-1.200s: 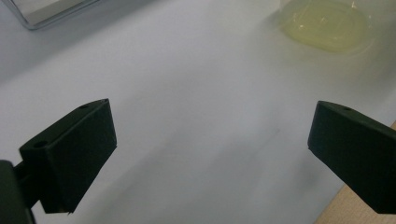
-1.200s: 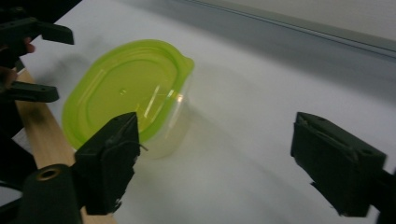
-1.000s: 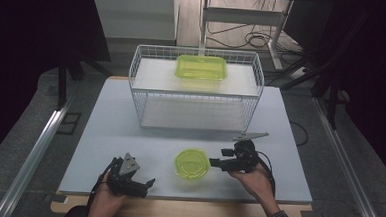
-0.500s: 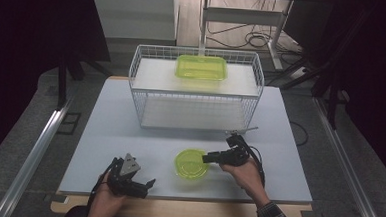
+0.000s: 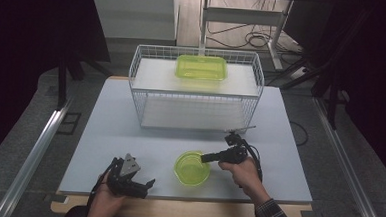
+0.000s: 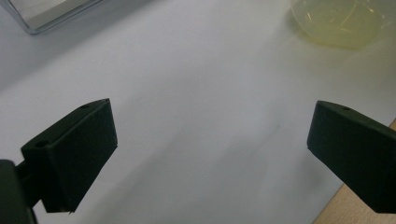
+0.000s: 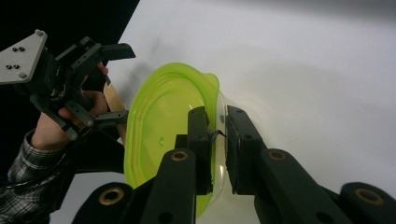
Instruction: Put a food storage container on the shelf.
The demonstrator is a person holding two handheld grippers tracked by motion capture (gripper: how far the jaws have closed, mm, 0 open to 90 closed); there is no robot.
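round translucent green bowl point(image 5: 192, 167), upright on the white table point(image 5: 129, 135) near its front edge, rim pinched by right gripper point(image 5: 204, 158).

A wire basket point(image 5: 194, 88) holds a green tray point(image 5: 201, 67). Near its front, the right gripper point(image 5: 204, 158) touches a green bowl point(image 5: 192, 167); the left gripper point(image 5: 147, 186) sits farther off.

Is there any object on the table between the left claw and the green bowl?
Nothing visible. The left claw is open and apart from the green bowl, with bare white table between them. The right claw already grips the bowl's rim.
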